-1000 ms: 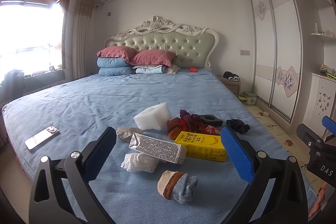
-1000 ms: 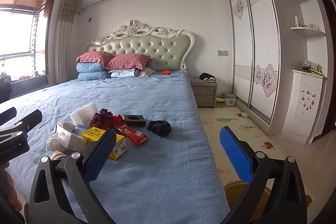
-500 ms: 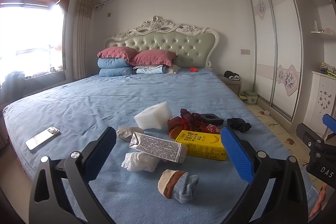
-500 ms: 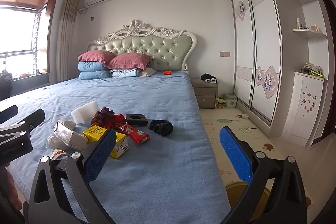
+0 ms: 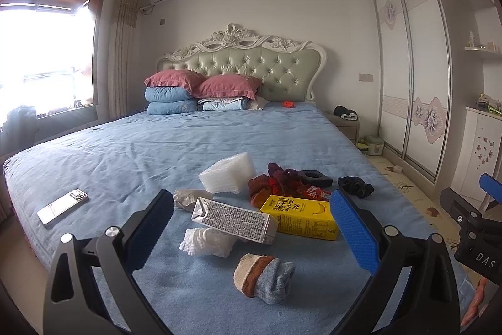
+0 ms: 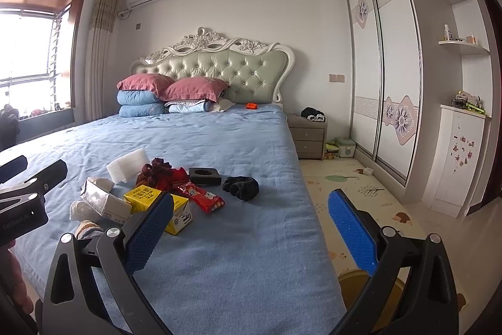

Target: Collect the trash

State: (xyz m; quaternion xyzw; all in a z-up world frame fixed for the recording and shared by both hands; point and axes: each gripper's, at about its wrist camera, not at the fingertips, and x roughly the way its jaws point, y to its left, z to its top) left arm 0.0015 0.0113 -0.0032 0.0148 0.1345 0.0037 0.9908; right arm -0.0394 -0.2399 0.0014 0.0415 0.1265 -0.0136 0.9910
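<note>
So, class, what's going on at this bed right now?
A person holds a gripper in each hand over the foot of the blue bed. The left gripper and right gripper both have open jaws and hold nothing. The silver carton, yellow carton, crumpled tissue and red wrapper lie ungrasped on the bed.

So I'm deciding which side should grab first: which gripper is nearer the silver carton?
Left. The left gripper faces the silver carton, which lies between its open fingers' line of sight. The right gripper sits further right, with the carton off to its left.
</note>
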